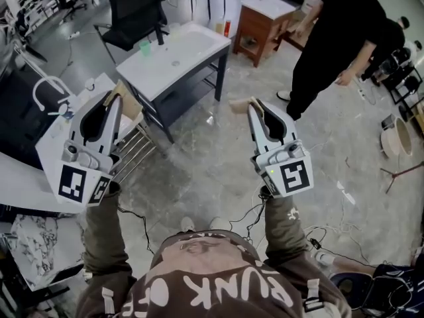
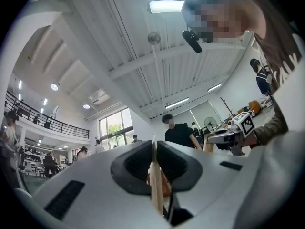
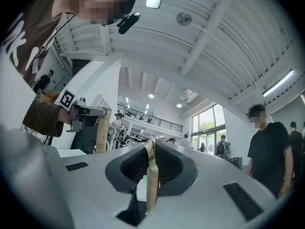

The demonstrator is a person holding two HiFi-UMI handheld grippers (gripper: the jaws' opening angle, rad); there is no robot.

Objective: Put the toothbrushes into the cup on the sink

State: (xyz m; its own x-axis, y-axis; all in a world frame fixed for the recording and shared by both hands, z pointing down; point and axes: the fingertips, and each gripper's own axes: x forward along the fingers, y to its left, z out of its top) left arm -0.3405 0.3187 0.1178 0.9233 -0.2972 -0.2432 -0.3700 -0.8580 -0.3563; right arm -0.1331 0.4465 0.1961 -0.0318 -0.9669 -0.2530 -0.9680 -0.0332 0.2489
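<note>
In the head view my left gripper [image 1: 114, 99] is shut on a tan paper-wrapped toothbrush [image 1: 130, 102] held upright above the floor. My right gripper [image 1: 254, 105] is shut on a second tan-wrapped toothbrush [image 1: 241, 104]. Farther ahead stands the white sink [image 1: 192, 45] on a dark frame, with a green cup [image 1: 145, 47] on its left rim. In the left gripper view the jaws [image 2: 155, 144] pinch the thin packet [image 2: 156, 187]. The right gripper view shows its jaws [image 3: 151, 144] pressed on the packet [image 3: 151, 178]. Both grippers point up and are well short of the sink.
A person in black [image 1: 338, 38] stands at the right near a wooden cabinet [image 1: 262, 18]. An office chair [image 1: 132, 8] is behind the sink. A white table [image 1: 56, 144] and a wire rack [image 1: 136, 148] lie left of me. Cables trail on the floor.
</note>
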